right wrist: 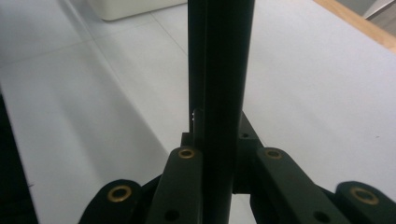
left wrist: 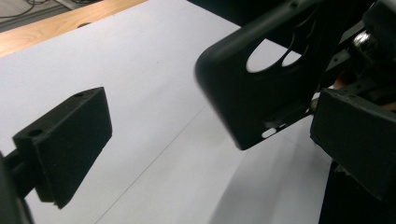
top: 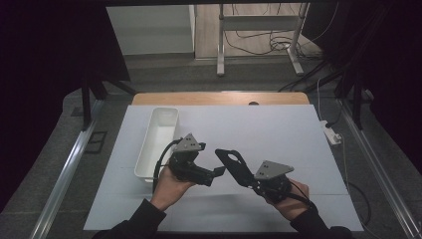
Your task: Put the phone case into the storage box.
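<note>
Black plate in raised right claw

On my table, the tray lies far left, the left gripper just right of it, the right gripper beside.

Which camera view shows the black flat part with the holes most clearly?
The left gripper view: the black flat part is close, its broad face and holes plain. The high view shows it small, held by the right gripper. The right gripper view shows its edge.
</note>
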### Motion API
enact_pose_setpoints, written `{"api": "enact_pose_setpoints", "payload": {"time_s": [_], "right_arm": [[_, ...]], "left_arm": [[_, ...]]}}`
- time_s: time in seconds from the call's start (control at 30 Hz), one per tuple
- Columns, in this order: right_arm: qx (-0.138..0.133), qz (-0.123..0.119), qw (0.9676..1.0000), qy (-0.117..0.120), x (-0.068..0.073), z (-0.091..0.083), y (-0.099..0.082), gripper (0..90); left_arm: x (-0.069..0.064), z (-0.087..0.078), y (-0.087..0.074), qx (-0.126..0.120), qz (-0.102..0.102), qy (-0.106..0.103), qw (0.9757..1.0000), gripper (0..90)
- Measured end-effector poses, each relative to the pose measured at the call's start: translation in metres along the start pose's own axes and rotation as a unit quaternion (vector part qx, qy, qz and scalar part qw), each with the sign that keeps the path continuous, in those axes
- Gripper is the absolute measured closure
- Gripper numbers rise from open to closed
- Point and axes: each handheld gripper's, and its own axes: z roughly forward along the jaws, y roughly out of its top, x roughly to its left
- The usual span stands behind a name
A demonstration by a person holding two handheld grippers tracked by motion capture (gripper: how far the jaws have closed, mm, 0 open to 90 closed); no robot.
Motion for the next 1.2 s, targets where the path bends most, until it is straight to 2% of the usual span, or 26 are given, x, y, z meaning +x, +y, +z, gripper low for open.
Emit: {"api": "enact_pose_setpoints", "payload": {"time_s": [0.13, 0.27, 0.43, 0.53, 0.63, 0.67, 0.87, 1.2], "right_arm": [[-0.008, 0.016, 0.9997, 0.019, -0.004, -0.003, -0.002, 83.7], [-0.016, 0.027, 0.9990, 0.031, -0.007, -0.007, -0.003, 83.7], [-0.017, 0.029, 0.9987, 0.037, -0.007, -0.007, -0.004, 83.6], [-0.018, 0.027, 0.9987, 0.041, -0.005, -0.006, -0.003, 83.6], [-0.020, 0.026, 0.9984, 0.045, -0.002, -0.006, -0.002, 83.6], [-0.021, 0.025, 0.9984, 0.046, -0.002, -0.006, -0.002, 83.6], [-0.022, 0.024, 0.9983, 0.049, 0.000, -0.006, -0.002, 83.6], [-0.026, 0.023, 0.9969, 0.070, 0.002, -0.006, -0.001, 83.6]], "left_arm": [[0.000, -0.002, -0.003, -0.001, 0.019, 0.005, 0.9998, 0.0], [0.002, -0.004, -0.004, -0.003, 0.022, 0.001, 0.9998, 0.0], [0.003, -0.005, -0.003, -0.002, 0.015, -0.010, 0.9998, 0.0], [0.003, -0.004, -0.003, 0.000, 0.017, -0.008, 0.9998, 0.9], [0.002, -0.005, -0.003, -0.001, 0.018, -0.004, 0.9998, 11.7], [0.002, -0.006, -0.003, -0.004, 0.018, -0.017, 0.9997, 16.0], [0.001, -0.008, -0.002, -0.012, 0.019, -0.038, 0.9990, 38.9], [0.005, -0.012, -0.001, -0.026, 0.017, -0.063, 0.9975, 58.1]]}}
